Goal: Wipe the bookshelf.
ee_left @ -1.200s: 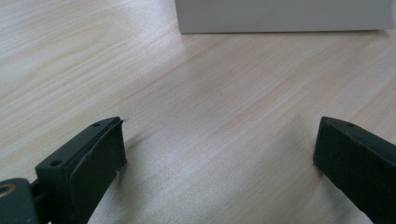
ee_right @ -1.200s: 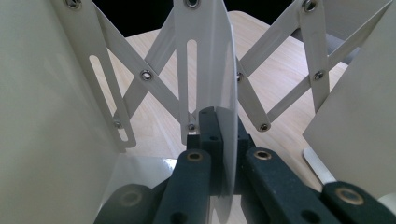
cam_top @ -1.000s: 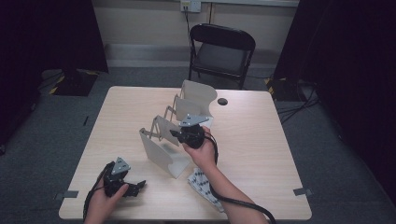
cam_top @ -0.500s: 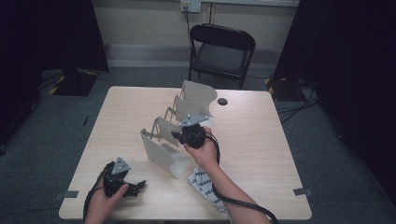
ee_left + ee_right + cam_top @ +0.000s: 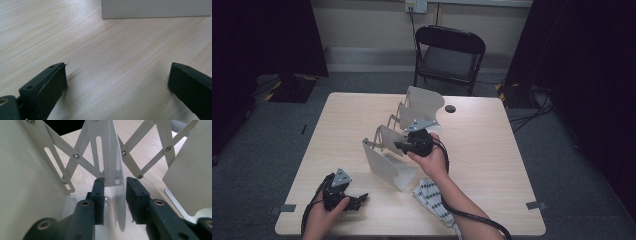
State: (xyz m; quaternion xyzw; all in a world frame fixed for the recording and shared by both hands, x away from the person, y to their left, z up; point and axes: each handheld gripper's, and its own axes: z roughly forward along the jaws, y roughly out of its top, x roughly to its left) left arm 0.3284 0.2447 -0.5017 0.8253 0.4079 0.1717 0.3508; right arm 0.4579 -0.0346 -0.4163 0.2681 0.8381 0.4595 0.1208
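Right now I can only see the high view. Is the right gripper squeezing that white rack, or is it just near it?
Observer: It's not squeezing. In the right gripper view, the right gripper has one jaw on each side of the rack's middle plate. The jaws have just been opening, and there's a small gap.
Operator: What holds the plates together?
Observer: Crossed metal strips, pinned with small rivets, like scissors.
Operator: What is my other gripper doing?
Observer: The left gripper is wide open over the wooden table, with nothing between its jaws.
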